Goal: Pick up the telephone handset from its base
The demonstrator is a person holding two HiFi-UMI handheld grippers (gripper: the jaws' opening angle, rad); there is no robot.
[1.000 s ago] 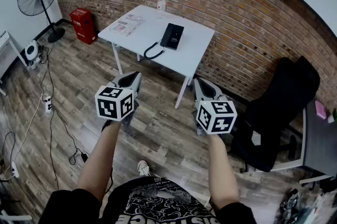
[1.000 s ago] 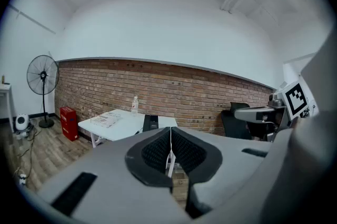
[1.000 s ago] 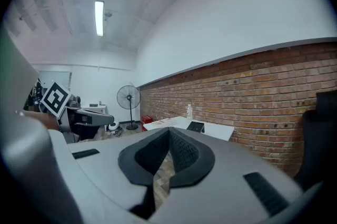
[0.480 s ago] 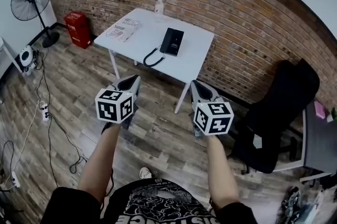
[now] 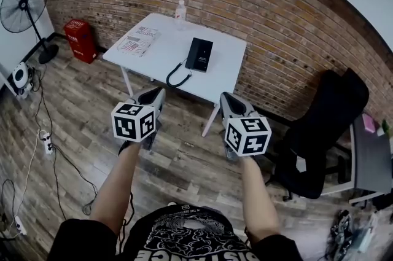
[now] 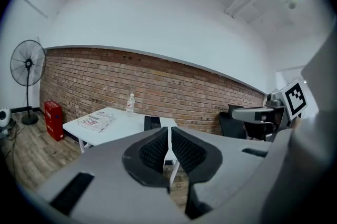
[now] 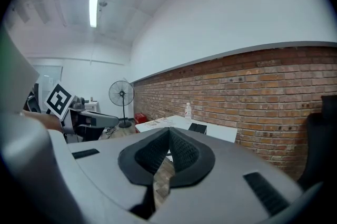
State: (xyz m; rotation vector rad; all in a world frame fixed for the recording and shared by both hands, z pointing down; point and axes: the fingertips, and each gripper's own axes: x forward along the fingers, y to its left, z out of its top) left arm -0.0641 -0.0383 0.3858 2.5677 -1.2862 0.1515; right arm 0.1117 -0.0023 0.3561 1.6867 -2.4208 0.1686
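A black telephone (image 5: pixel 199 54) lies on a white table (image 5: pixel 153 57) by the brick wall, and its coiled cord (image 5: pixel 177 77) hangs over the near edge. The handset cannot be told apart from the base at this distance. My left gripper (image 5: pixel 157 94) and right gripper (image 5: pixel 225 97) are held side by side over the floor, well short of the table, both shut and empty. The telephone (image 6: pixel 151 123) shows just above the shut left gripper (image 6: pixel 169 130) in the left gripper view. In the right gripper view the telephone (image 7: pixel 197 127) sits right of the shut right gripper (image 7: pixel 169 131).
A water bottle (image 5: pixel 180 10) and a stack of papers (image 5: pixel 136 40) share the table. A standing fan (image 5: pixel 23 5) and a red box (image 5: pixel 80 40) are at the left wall. A black office chair (image 5: pixel 325 124) stands right of the table. Cables run over the wooden floor (image 5: pixel 49 143).
The table and telephone have come nearer in the head view as the person walked toward them. Both grippers went forward together and stayed shut.
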